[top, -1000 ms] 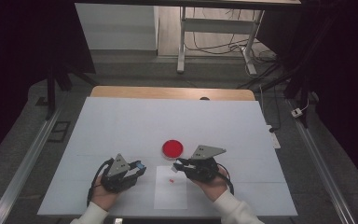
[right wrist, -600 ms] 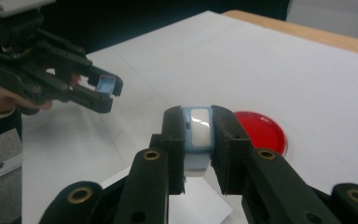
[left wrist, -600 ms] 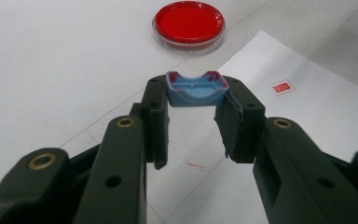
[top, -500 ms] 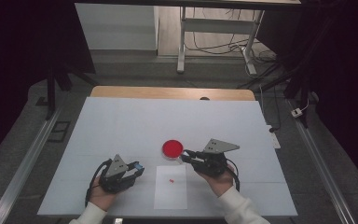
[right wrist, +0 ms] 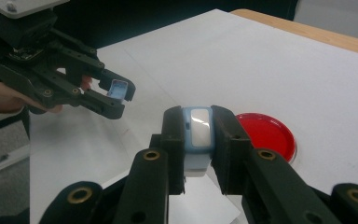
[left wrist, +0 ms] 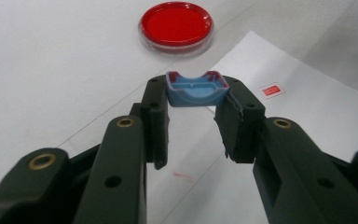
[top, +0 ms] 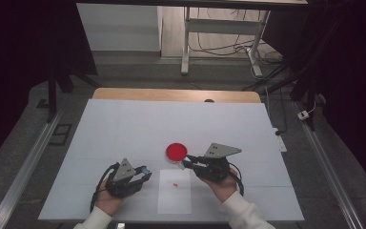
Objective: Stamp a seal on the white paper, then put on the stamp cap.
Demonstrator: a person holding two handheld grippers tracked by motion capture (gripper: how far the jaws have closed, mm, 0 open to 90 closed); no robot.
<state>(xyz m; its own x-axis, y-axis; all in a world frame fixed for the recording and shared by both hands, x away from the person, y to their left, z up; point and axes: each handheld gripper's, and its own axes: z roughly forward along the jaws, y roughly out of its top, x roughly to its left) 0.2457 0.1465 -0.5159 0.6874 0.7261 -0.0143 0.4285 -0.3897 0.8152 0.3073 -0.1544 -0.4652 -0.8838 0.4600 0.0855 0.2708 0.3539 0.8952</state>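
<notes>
Red dish (top: 176, 151); blue cap (left wrist: 196, 88); white paper (top: 174, 195)

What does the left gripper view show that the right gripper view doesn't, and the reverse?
Left gripper view alone: the small red label on the paper sheet, and the blue cap seen close up as a shallow cup. Right gripper view alone: the blue-and-white piece clamped in the right gripper, and the table's wooden edge. Both: the red dish, the left gripper with its cap.

Lab: white-covered bench (top: 124, 129), red petri dish (top: 176, 151), dark curtains, floor cables (top: 219, 45).
</notes>
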